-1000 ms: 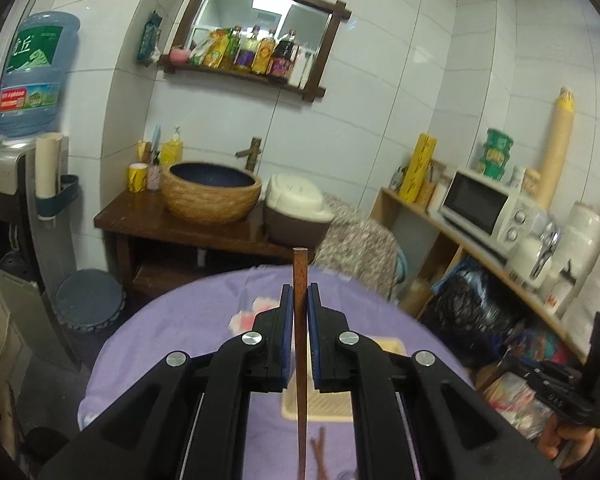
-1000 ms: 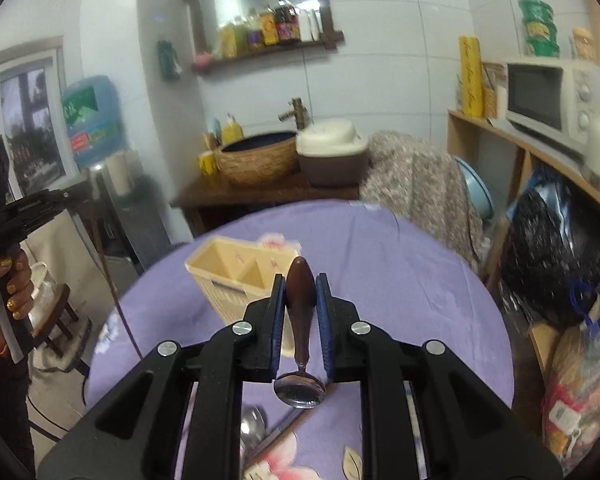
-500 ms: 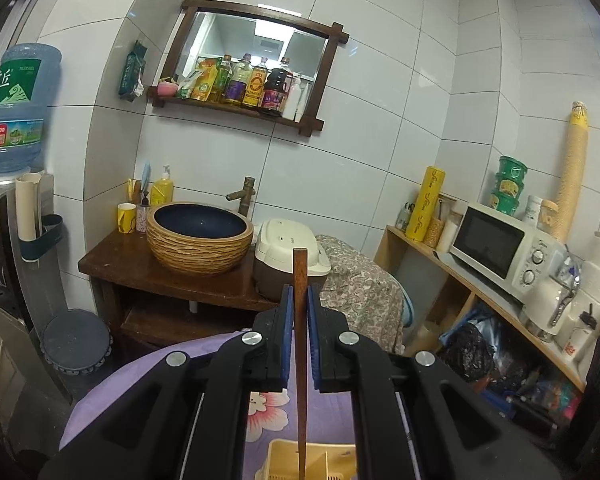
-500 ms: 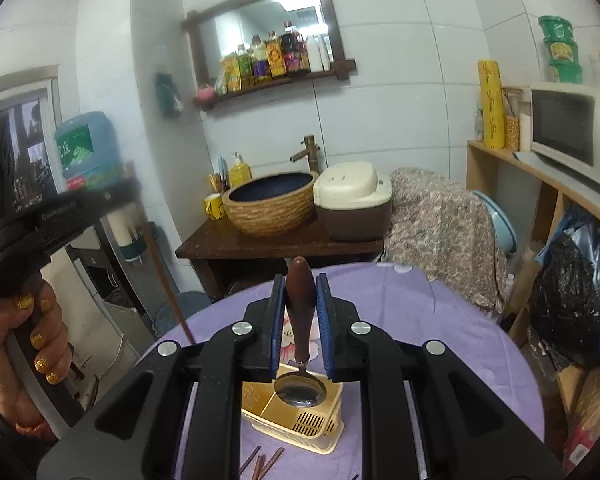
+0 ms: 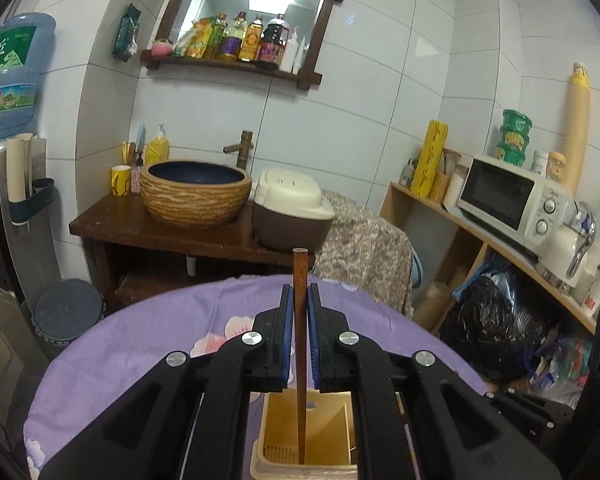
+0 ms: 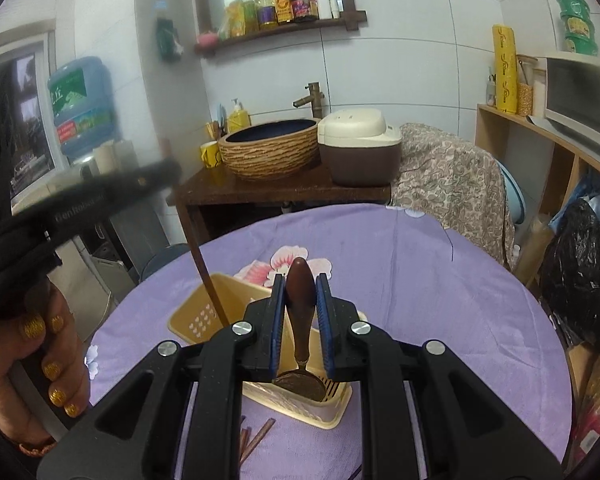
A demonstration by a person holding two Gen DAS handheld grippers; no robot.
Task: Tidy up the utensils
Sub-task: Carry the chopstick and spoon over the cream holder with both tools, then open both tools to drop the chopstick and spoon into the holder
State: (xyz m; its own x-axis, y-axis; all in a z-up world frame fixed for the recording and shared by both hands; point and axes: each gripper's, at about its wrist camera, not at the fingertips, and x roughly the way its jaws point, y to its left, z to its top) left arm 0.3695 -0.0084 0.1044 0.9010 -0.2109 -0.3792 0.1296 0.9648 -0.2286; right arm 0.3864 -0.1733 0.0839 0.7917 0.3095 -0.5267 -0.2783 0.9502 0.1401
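Left hand-held gripper (image 5: 299,300) pinches a brown chopstick (image 5: 300,344) upright between its blue pads. Top end sticks up above the pads at frame centre, lower end reaches down inside the yellow utensil basket (image 5: 340,420) at bottom centre, over the slotted floor. Whether the tip touches the floor, can't tell.

Right hand-held gripper (image 6: 300,292) is clamped on the dark wooden handle of a spoon (image 6: 299,304) — handle up, metal bowl hanging down at lower centre, just over the basket's (image 6: 198,316) near compartment. Contact with the basket not clear.

In the right wrist view the left hand-held gripper (image 6: 100,196) shows blurred at middle left, gripped by a hand (image 6: 32,364) with gold nails at lower left; the chopstick (image 6: 204,272) slants from it down into the basket's far-left compartment.

Basket sits on the purple flowered cloth of the bench (image 6: 440,300). A few more brown chopsticks (image 6: 256,436) lie on the cloth just in front of the basket — bottom centre of the right view, partly hidden by the gripper body.
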